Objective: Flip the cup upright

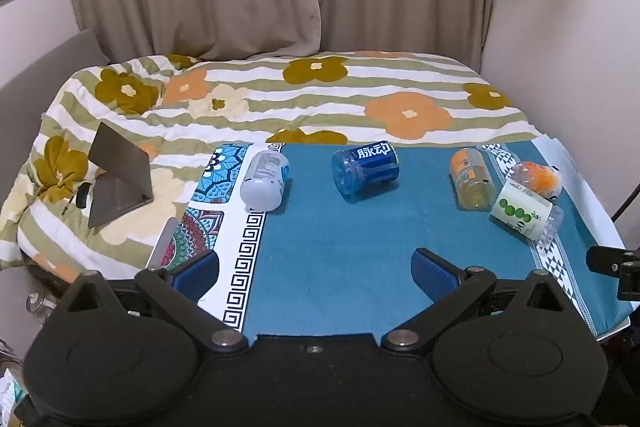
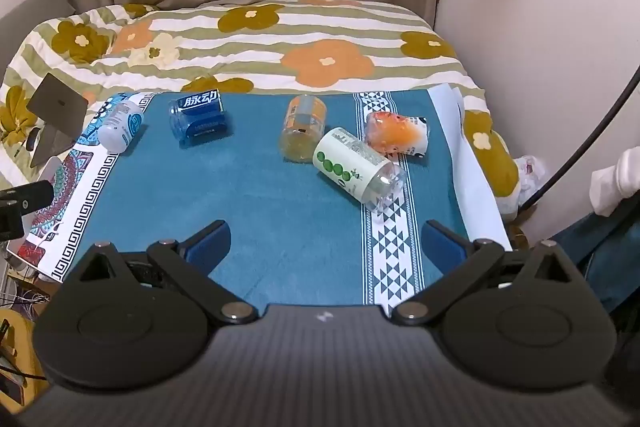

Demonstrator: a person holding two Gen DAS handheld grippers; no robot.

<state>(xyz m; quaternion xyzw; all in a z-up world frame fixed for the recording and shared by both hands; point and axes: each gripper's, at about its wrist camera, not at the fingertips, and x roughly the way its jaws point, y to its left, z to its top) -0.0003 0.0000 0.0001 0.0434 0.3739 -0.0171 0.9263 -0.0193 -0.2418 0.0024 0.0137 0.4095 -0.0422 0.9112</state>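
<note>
We are holding both tools back at the near edge of the desk (image 1: 340, 247), and nothing is being gripped yet. The left hand-held gripper (image 1: 316, 273) is standing wide, empty; the right hand-held gripper (image 2: 326, 245) is standing wide too, also empty.

Five cups are lying on their sides across the blue cloth. The green-dotted cup (image 2: 354, 171) is lying nearest to the right tool, ahead and slightly right of it, its long axis running diagonally from far-left to near-right, clear end pointing toward us. It is touching or nearly touching the yellow-orange cup (image 2: 302, 133) and sitting just beside the orange-fruit cup (image 2: 398, 133). The blue cup (image 1: 366, 169) and the white-and-blue cup (image 1: 265, 179) are lying farther left, nearer the left tool.

We are judging the right hand the better placed for the green-dotted cup. We cannot tell which end of each cup is the open mouth, and the crowding at right is hiding their contact.
</note>
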